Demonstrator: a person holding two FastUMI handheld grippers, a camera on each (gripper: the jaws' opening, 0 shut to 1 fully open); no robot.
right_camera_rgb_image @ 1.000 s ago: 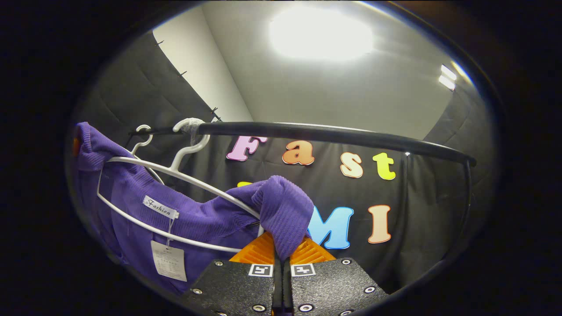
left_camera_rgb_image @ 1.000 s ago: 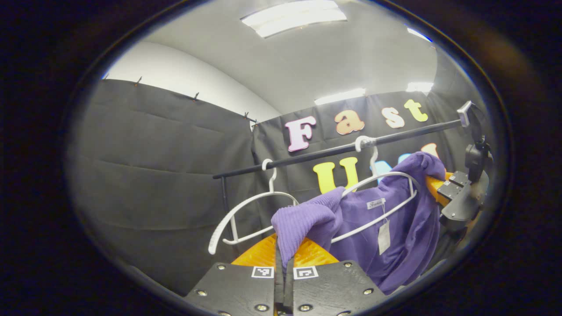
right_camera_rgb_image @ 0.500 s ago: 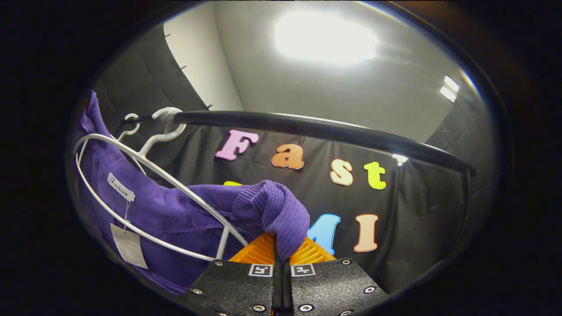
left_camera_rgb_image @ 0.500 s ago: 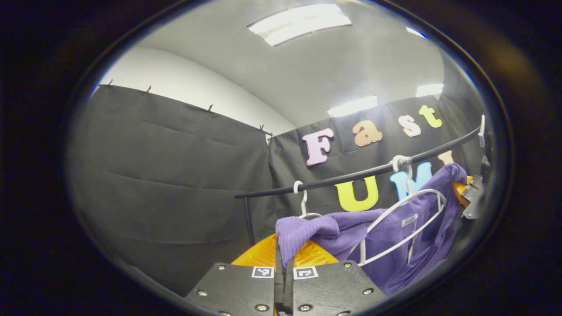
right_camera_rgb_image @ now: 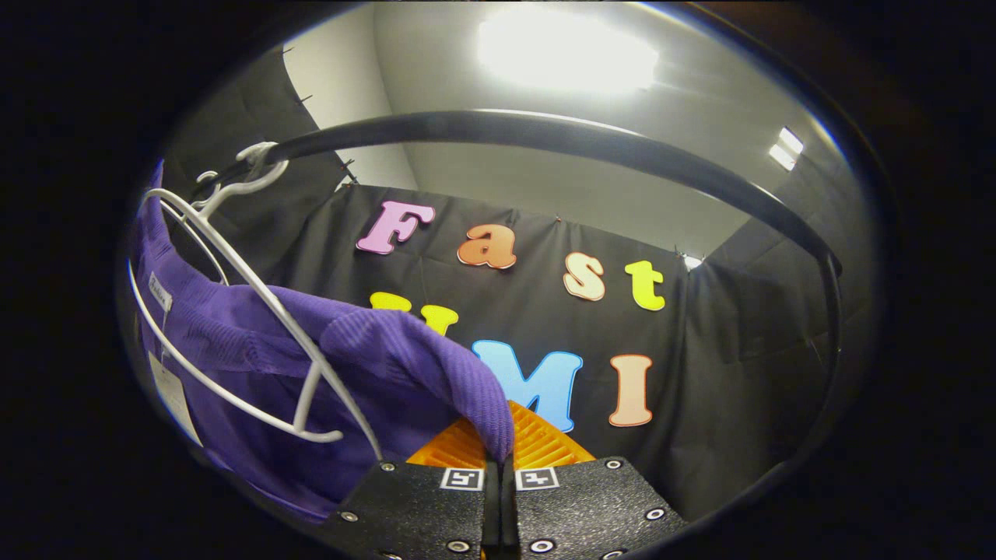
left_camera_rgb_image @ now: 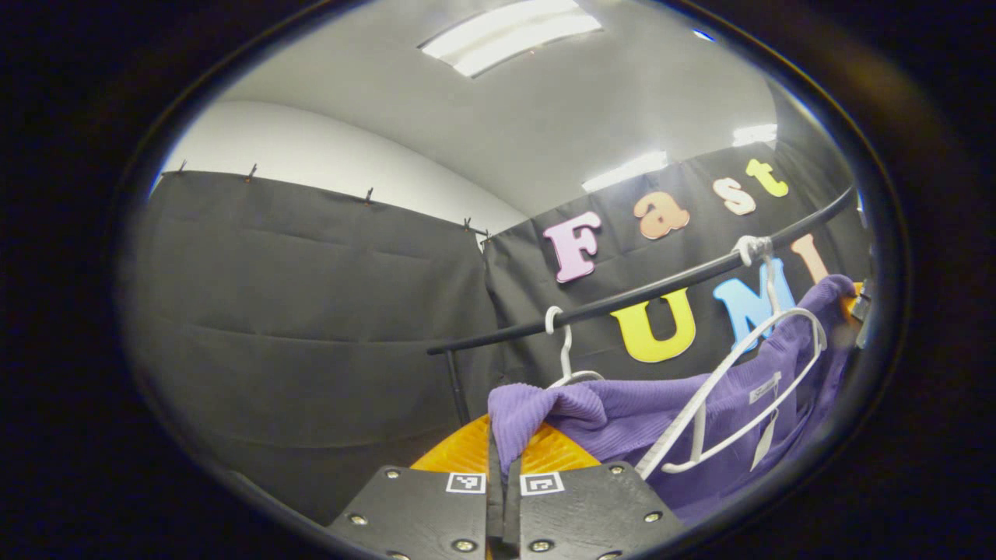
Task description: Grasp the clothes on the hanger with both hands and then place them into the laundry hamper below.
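Both sides are locked in: the left gripper (left_camera_rgb_image: pixel 504 467) has its fingers clamped together on a fold of the purple ribbed knit sweater (left_camera_rgb_image: pixel 622 416), and the right gripper (right_camera_rgb_image: pixel 498 467) pinches another fold of that sweater (right_camera_rgb_image: pixel 373 350). The garment stretches between them, draped around the white plastic hanger (left_camera_rgb_image: pixel 739 381) hooked on the black clothes rail (left_camera_rgb_image: pixel 646 292), beside a second white hanger (left_camera_rgb_image: pixel 564 350).

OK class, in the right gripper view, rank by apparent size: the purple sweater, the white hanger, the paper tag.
1. purple sweater
2. white hanger
3. paper tag
The sweater lies partly nearest the camera, which inflates it.
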